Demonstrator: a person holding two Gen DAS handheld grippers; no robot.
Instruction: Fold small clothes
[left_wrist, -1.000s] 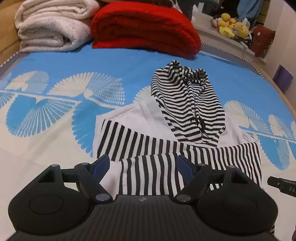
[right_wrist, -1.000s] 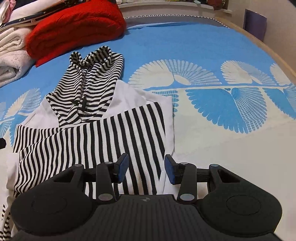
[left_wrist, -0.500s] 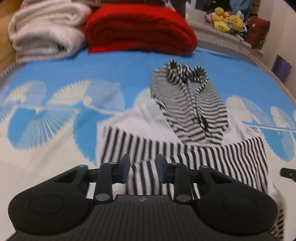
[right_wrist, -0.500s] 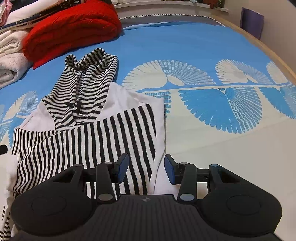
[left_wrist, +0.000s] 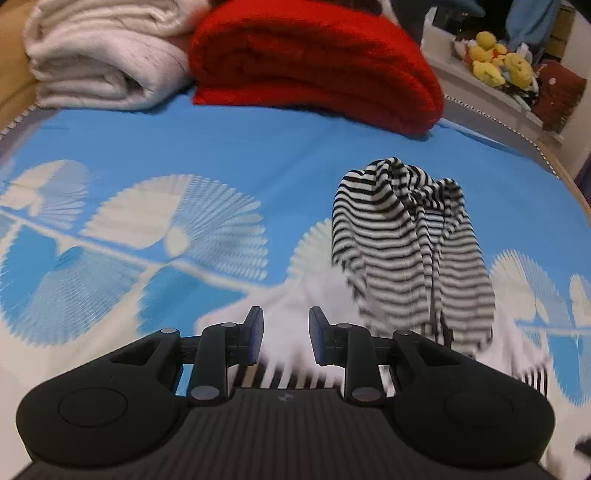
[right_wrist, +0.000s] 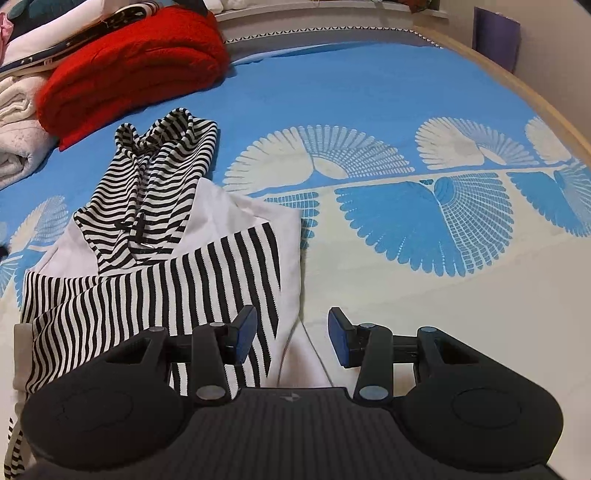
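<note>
Left gripper (left_wrist: 286, 338) now sitting over the near-left part of the small hooded top (right_wrist: 155, 266), jaws narrowed from the wide spread of 1 s ago, though a gap is showing between the pads; cannot tell whether cloth is being pinched, since motion blur is smearing the striped sleeve just below the fingertips; left view having shifted, with the striped hood (left_wrist: 410, 251) now lying toward 1 o'clock and the folded red blanket (left_wrist: 314, 62) looming larger at 12 o'clock, suggesting the gripper is pushing forward or lifting.

Right gripper (right_wrist: 291, 334) holding its jaws wide, much as in the 2 earlier frames, gripping nothing; now straddling the garment's right edge, left pad above the striped sleeve (right_wrist: 147, 295), right pad above the blue patterned bedspread (right_wrist: 406, 92); hood lying at 11 o'clock in this view, white towel stack (right_wrist: 14, 140) at 10 o'clock.

Meaning for the task, as a judgement: sleeves already lying crossed over the white body, so the next fold of the lower half toward the hood probably beginning, left side leading and right side not yet gripping.
</note>
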